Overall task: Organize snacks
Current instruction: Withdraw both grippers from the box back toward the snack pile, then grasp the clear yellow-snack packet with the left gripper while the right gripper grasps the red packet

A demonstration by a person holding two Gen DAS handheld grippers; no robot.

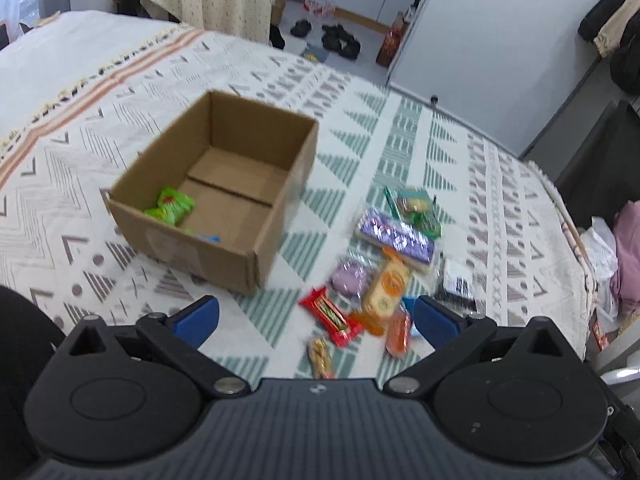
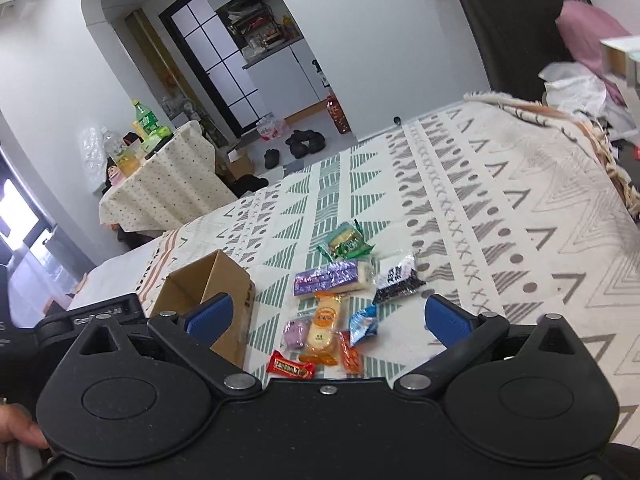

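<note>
Snack sorting: both grippers hovering with fingers spread, holding nothing.
Cardboard box (image 1: 212,192) containing green packets (image 1: 171,212); loose snacks (image 2: 336,304) lying beside the box; wrapper print too blurred to read.

Cardboard box (image 1: 224,196) open-topped; snacks (image 1: 384,276) crowd beside it.

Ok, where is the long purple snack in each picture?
Left wrist view: the long purple snack lies right of centre, to the right of the cardboard box, with the green packet just beyond it.
Right wrist view: it lies at centre, right of the box, below the green packet.
Shared landmark: the cardboard box.
</note>
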